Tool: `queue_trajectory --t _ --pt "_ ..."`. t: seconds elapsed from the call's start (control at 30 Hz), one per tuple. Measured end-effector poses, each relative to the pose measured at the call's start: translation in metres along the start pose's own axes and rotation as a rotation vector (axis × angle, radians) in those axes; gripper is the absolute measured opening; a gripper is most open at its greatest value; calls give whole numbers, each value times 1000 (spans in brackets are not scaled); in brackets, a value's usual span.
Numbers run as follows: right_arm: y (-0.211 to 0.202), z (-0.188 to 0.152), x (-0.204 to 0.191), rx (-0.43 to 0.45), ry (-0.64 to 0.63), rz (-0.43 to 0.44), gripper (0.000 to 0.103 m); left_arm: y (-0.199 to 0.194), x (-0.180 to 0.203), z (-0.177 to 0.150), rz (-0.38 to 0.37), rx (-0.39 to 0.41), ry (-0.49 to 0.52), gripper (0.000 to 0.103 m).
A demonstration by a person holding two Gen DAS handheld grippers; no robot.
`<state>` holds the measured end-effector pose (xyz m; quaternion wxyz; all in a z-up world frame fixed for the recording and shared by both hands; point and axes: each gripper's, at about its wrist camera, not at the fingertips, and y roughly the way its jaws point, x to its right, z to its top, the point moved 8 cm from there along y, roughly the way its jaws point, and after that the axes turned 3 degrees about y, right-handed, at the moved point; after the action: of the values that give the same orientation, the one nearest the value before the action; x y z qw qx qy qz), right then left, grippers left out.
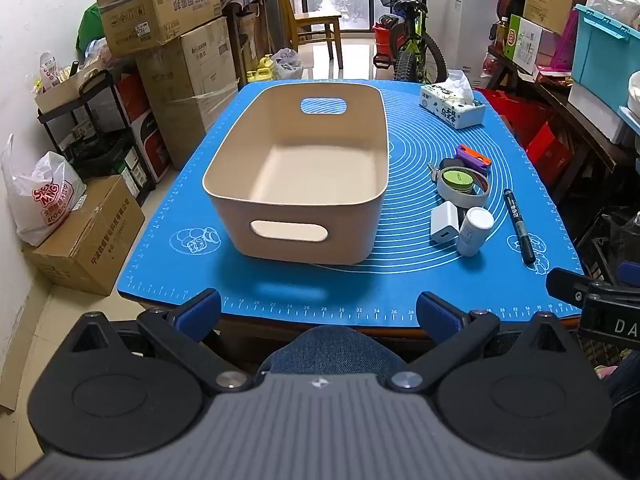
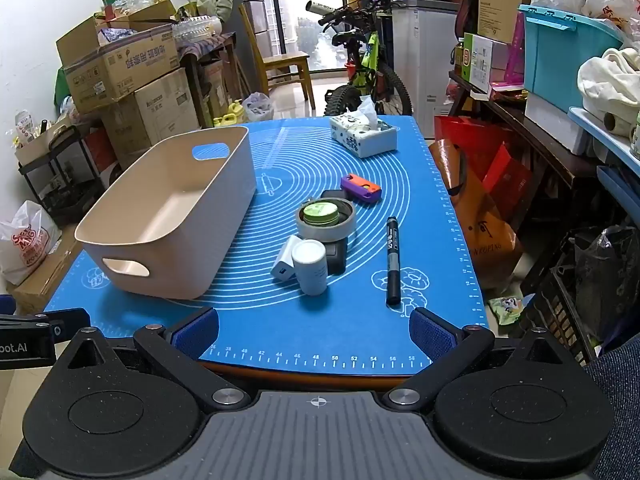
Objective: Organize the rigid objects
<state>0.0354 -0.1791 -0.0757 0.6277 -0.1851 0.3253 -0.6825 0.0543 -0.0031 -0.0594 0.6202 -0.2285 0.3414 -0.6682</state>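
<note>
An empty beige bin (image 1: 304,168) (image 2: 172,216) with handle holes stands on the blue mat (image 1: 280,280) (image 2: 420,184). To its right lie a white bottle (image 1: 474,230) (image 2: 310,266), a white charger (image 1: 444,222) (image 2: 285,264), a tape roll (image 1: 464,194) (image 2: 326,226) with a green tin (image 1: 456,178) (image 2: 320,214) inside it, a purple-orange item (image 1: 474,158) (image 2: 361,187) and a black marker (image 1: 519,225) (image 2: 392,260). My left gripper (image 1: 318,314) and right gripper (image 2: 314,332) are both open and empty, at the table's near edge.
A tissue box (image 1: 452,106) (image 2: 362,134) sits at the mat's far right. Stacked cardboard boxes (image 1: 176,40) stand to the left, a bicycle (image 1: 408,36) behind the table, shelves and bins (image 2: 560,60) to the right.
</note>
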Motion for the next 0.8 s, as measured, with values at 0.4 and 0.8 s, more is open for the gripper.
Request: queue_trajectory --t 0.4,0.8 --pt "1 0 0 -1 -2 0 100 -2 -2 2 -2 13 2 102" --pt "1 1 -1 -2 -1 -2 100 -2 -2 3 -5 10 0 102"
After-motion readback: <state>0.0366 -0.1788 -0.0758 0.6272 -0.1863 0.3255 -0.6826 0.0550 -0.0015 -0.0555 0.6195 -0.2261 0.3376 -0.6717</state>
